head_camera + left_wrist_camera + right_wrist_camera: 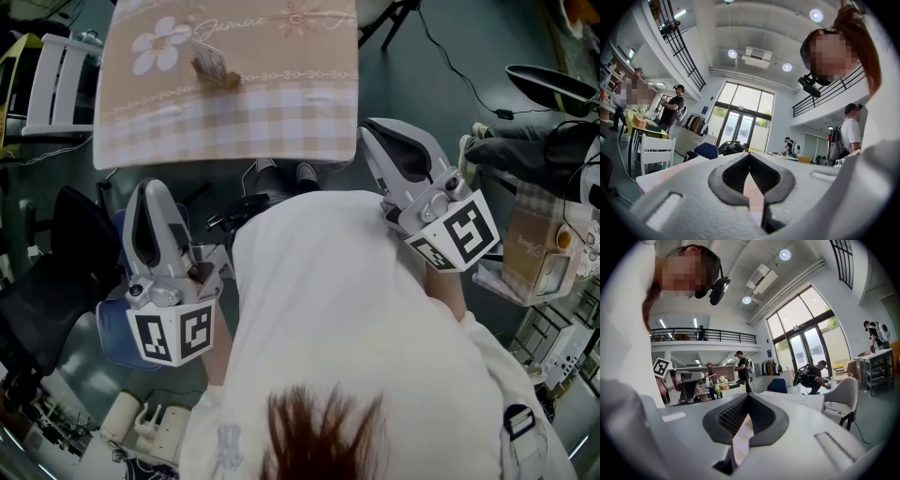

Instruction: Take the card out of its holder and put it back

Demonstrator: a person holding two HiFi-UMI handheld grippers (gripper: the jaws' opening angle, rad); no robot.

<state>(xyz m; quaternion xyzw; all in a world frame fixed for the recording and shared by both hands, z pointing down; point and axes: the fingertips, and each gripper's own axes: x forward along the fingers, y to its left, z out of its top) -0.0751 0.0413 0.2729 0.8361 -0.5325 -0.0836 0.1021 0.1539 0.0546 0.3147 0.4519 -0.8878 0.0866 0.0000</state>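
1. Ahead of you, the bench [323, 141] lies under a peach flowered cloth [234, 112].
2. Your left gripper [152, 199] hangs short of the bench's near edge, fingers [724, 178] pressed together, empty.
3. Your right gripper [382, 141] hangs likewise, fingers [724, 420] together on nothing.
4. Well apart from both, the holder [225, 80] sits on the cloth.
5. The card [204, 62] stands in the holder.
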